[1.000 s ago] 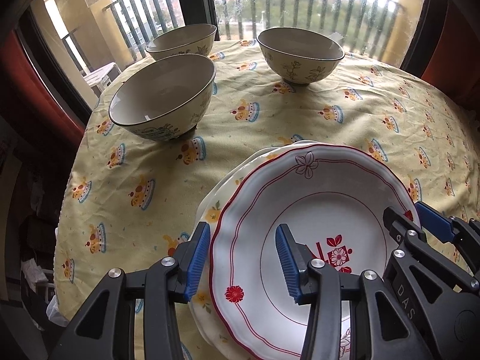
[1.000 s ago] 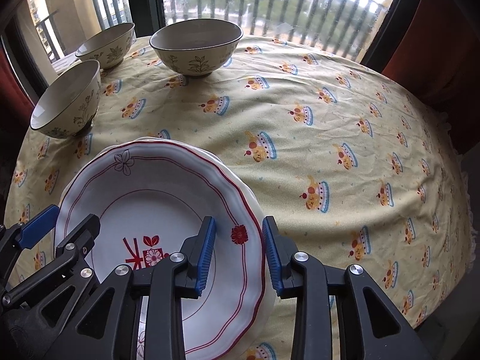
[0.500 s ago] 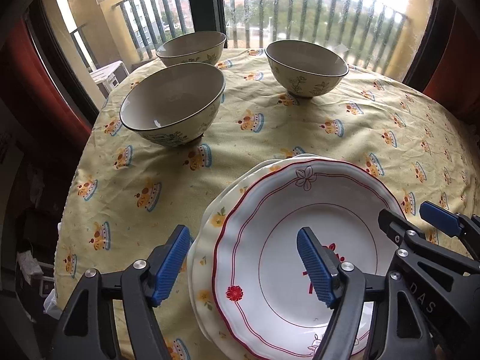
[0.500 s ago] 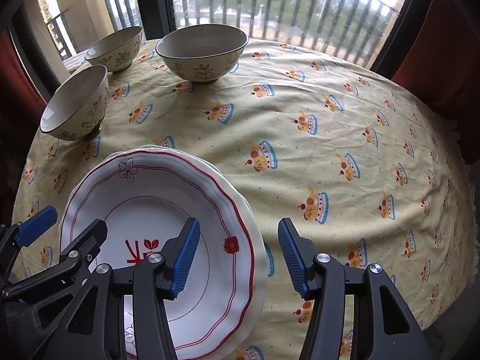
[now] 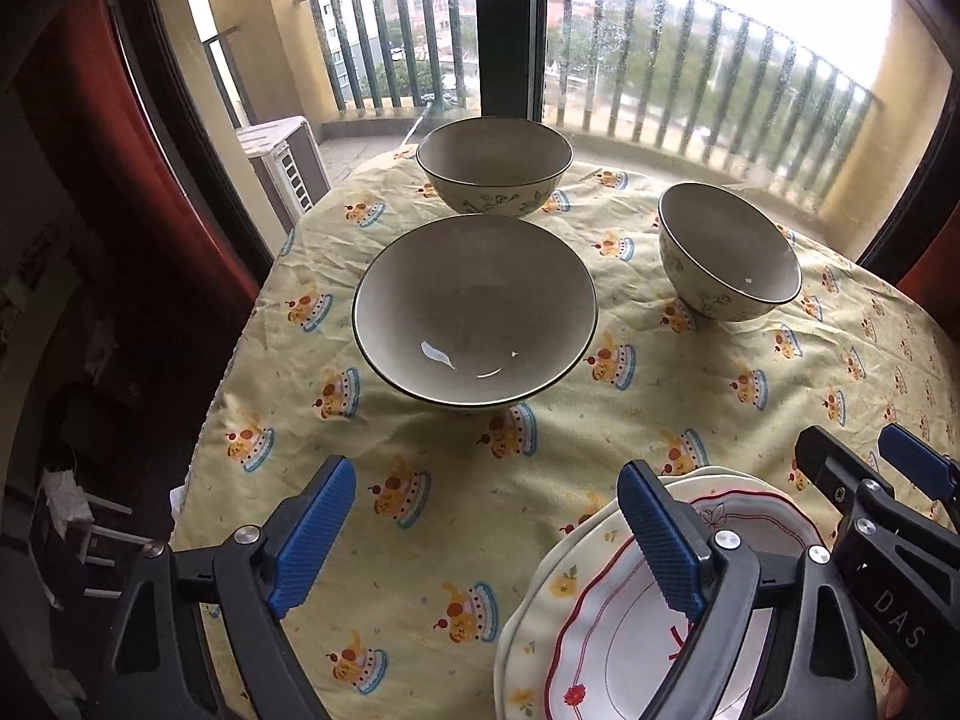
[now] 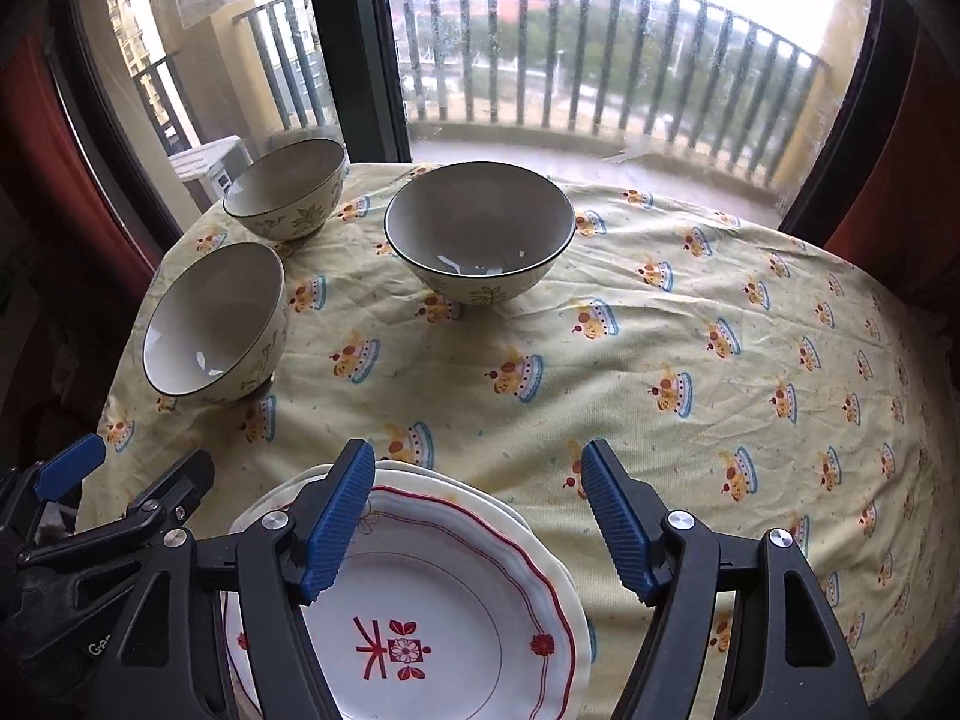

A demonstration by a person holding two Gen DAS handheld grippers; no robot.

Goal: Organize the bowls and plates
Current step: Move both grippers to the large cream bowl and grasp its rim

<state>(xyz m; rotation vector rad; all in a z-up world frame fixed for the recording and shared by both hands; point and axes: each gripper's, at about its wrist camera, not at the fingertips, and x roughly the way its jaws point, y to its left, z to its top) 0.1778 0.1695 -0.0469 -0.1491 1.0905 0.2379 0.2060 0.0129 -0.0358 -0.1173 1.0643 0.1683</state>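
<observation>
Bowls (image 5: 474,312), three in all, stand beyond two stacked plates (image 6: 420,618) on the tablecloth (image 6: 690,360). Left gripper (image 5: 486,546) and right gripper (image 6: 474,528) both gape, holding nothing.

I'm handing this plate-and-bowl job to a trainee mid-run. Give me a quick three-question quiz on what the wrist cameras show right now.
1. How many bowls stand on the tablecloth?
2. True or false: the red-trimmed plate lies on top of another plate.
3. Multiple choice: the left gripper and right gripper are A) both open, holding nothing; B) both shut on the plate; C) one open, one shut.

Key:
1. Three: the near-left bowl, the far-left bowl and the middle bowl, all apart and unstacked.
2. True.
3. A.
</observation>
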